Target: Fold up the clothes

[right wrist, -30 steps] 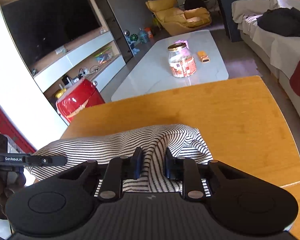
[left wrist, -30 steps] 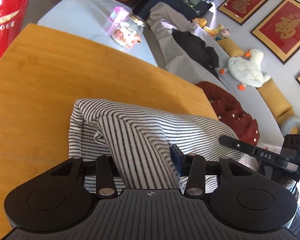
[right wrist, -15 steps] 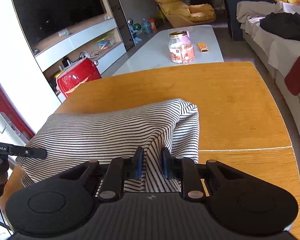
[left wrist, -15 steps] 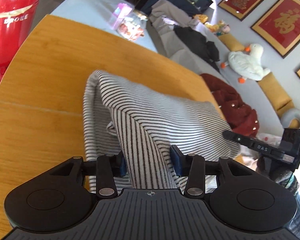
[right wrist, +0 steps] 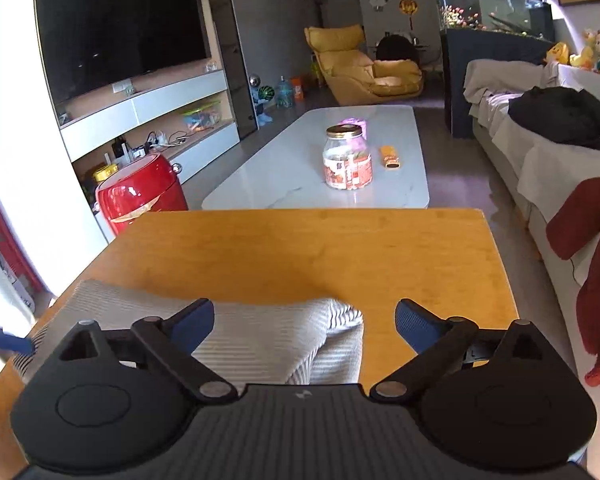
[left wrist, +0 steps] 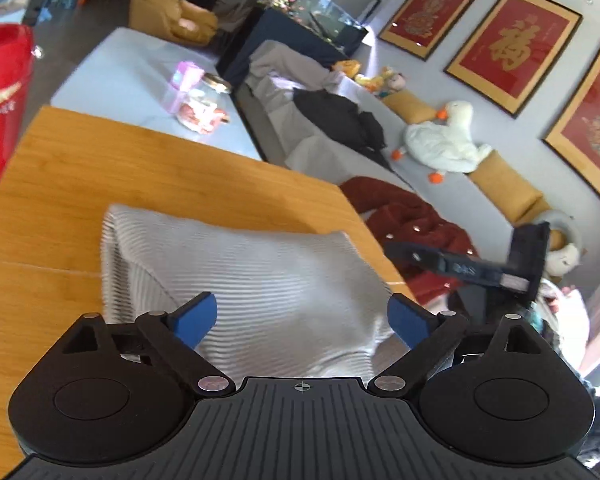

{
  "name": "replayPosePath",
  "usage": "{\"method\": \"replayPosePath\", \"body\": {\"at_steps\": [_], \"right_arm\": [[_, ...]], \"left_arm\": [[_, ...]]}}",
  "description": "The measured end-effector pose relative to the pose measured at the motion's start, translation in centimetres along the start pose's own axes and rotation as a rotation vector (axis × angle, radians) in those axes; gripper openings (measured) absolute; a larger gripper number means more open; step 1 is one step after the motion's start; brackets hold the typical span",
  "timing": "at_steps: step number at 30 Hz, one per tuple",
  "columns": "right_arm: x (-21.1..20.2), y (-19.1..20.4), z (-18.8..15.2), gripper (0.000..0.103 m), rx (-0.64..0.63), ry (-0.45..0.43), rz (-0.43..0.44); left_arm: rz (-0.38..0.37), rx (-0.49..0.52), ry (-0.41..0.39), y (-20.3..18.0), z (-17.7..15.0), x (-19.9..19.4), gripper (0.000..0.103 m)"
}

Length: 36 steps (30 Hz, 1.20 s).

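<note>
Both grippers stand wide open with nothing between their blue pads: the left gripper (left wrist: 302, 316) and the right gripper (right wrist: 304, 324) each hang over the near edge of the grey-and-white striped knit garment (left wrist: 260, 280), gripping none of it. The garment lies doubled over on the yellow bamboo table (left wrist: 148, 176), a soft rectangle with a rounded folded edge on its far side and a layered corner at its right end (right wrist: 340, 320) (the stripes blur in the left wrist view, so finer creases cannot be read).

This fits a fold just laid down, and equally a bundle lying ready for its next handling; the pictures do not settle which.

If another fold is wanted, it probably goes best with each gripper taking all layers at a near corner, pinching well in from the edge so that no under-layer slips out. Lifting both ends level should keep the knit from sagging in the middle. The cloth looks thick and slack, so a shallow bite would likely catch only the top layer and drag the fold askew.
</note>
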State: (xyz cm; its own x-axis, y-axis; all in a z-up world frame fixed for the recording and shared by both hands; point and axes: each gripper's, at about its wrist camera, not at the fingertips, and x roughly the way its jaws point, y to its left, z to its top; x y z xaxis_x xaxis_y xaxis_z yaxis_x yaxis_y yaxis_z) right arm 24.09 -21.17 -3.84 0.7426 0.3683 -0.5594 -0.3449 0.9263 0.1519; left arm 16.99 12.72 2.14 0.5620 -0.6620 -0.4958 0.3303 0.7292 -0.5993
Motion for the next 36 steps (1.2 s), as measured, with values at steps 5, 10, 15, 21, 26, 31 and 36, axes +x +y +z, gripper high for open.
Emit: {"method": "replayPosePath", "body": {"at_steps": [5, 10, 15, 21, 26, 31, 36], "right_arm": [[5.0, 0.5, -1.0, 0.098, -0.159, 0.097, -0.134], [3.5, 1.2, -4.5, 0.100, -0.214, 0.079, -0.187], [0.2, 2.1, -6.7, 0.103, -0.165, 0.106, -0.137], [-3.5, 4.9, -6.3, 0.103, -0.254, 0.098, 0.030], [-3.8, 4.9, -4.5, 0.103, -0.250, 0.022, 0.001], [-0.2, 6.0, -6.8, 0.103, -0.330, 0.087, -0.085], [-0.2, 7.0, -7.8, 0.103, -0.310, 0.090, -0.154]], "left_arm": [[0.040, -0.071, 0.111, 1.1, -1.7, 4.5, 0.096], [0.085, -0.108, 0.036, 3.1, 0.0, 5.3, 0.096], [0.145, -0.118, -0.038, 4.5, 2.6, 7.1, 0.098], [0.247, 0.004, -0.042, 3.5, 5.5, 9.6, 0.099], [0.203, 0.054, -0.040, 0.5, 4.0, 6.7, 0.101], [0.030, 0.035, 0.041, -0.9, 0.9, 5.5, 0.102], [0.087, 0.045, 0.084, 0.4, -0.6, 7.7, 0.102]]}}
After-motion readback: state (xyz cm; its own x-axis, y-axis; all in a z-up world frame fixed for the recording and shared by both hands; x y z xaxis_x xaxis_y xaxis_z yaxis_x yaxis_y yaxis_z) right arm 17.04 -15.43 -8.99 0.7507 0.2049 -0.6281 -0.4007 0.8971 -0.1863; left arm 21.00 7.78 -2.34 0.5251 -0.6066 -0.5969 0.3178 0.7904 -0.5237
